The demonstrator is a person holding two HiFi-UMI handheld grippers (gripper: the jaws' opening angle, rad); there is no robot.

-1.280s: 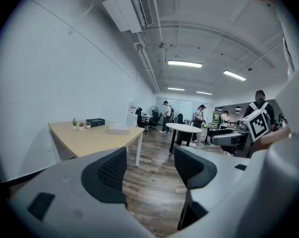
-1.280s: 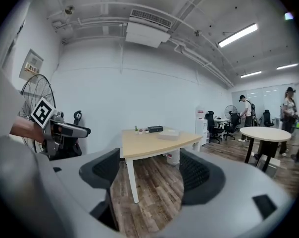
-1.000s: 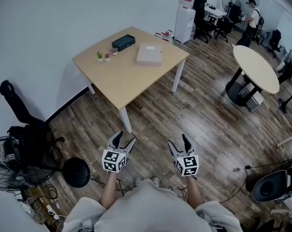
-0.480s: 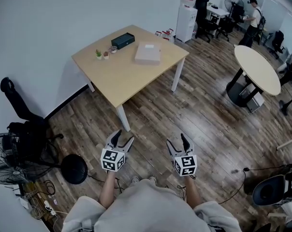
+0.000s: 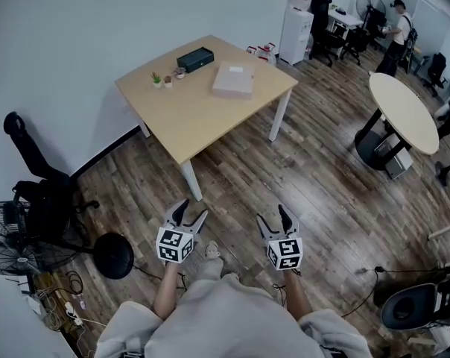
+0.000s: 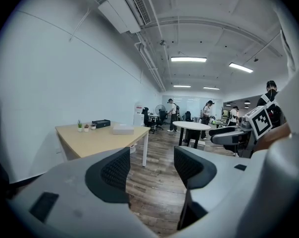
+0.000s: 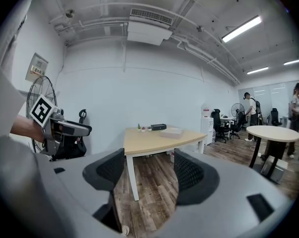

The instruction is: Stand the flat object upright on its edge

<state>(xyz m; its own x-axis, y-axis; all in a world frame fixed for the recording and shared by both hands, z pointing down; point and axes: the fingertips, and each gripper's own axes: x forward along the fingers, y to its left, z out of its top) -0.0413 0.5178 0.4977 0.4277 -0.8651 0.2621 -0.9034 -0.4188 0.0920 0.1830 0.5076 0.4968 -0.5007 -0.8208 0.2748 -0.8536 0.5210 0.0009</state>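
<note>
The left claw (image 5: 193, 210) and right claw (image 5: 272, 213) hang over the wood floor (image 5: 240, 174), well short of the tabletop (image 5: 188, 121) — both gape wide, gripping nothing. The flat object (image 5: 233, 80) — perhaps a pale box — lies flat toward the tabletop's far side.

A light wooden table (image 5: 188, 121) on white legs stood on the plank floor (image 5: 240, 177), well ahead of the left gripper (image 5: 191, 213) and the right gripper (image 5: 273, 216). A flat pale box (image 5: 233, 80) lay flat on its far right part. A dark box (image 5: 194, 58) sat at the far edge, beyond the pale box and apart from it. A few small pots (image 5: 157, 79) stood just left of the dark box.
</note>
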